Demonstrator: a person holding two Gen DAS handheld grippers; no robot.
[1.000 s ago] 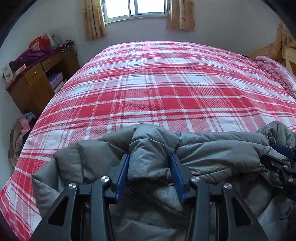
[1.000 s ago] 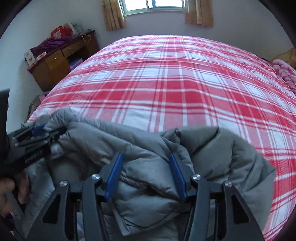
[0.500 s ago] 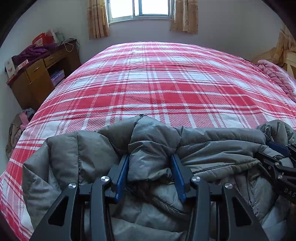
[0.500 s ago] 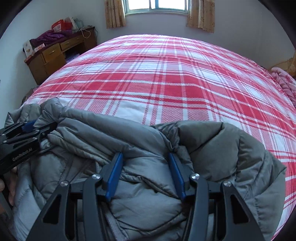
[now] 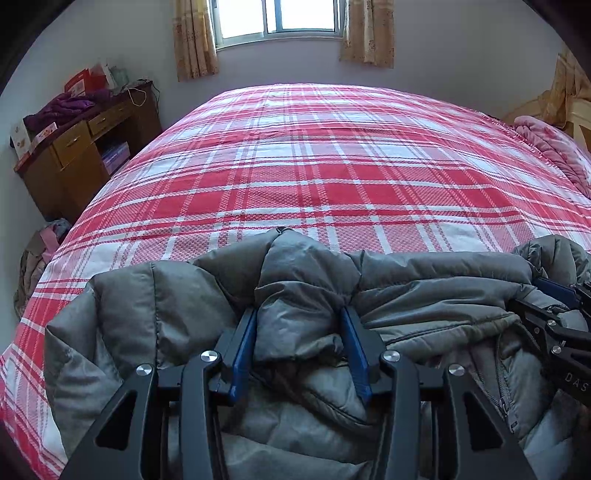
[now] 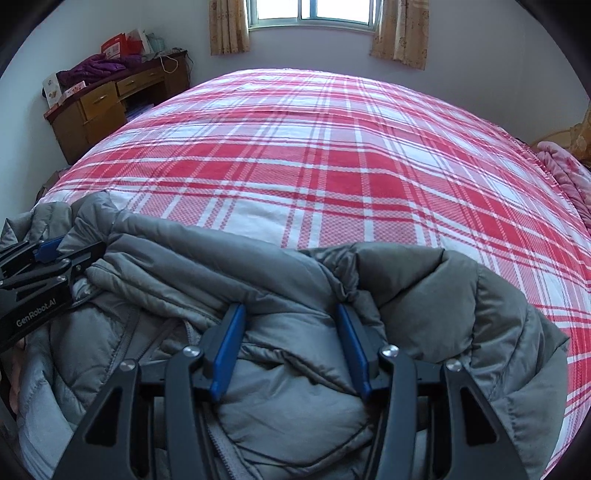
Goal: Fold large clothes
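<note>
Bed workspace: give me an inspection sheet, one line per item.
Surface: bed with red plaid cover, flat.
Job's things: grey puffer jacket bunched at the near edge, zipper showing.
Clutter: pink blanket at the bed's right edge.
Grippers: left gripper and right gripper each clamp a fold of the jacket.
Cables: white cord on the desk.
Surroundings: wooden desk with boxes and purple clothing; curtained window; clothes pile on the floor.
</note>
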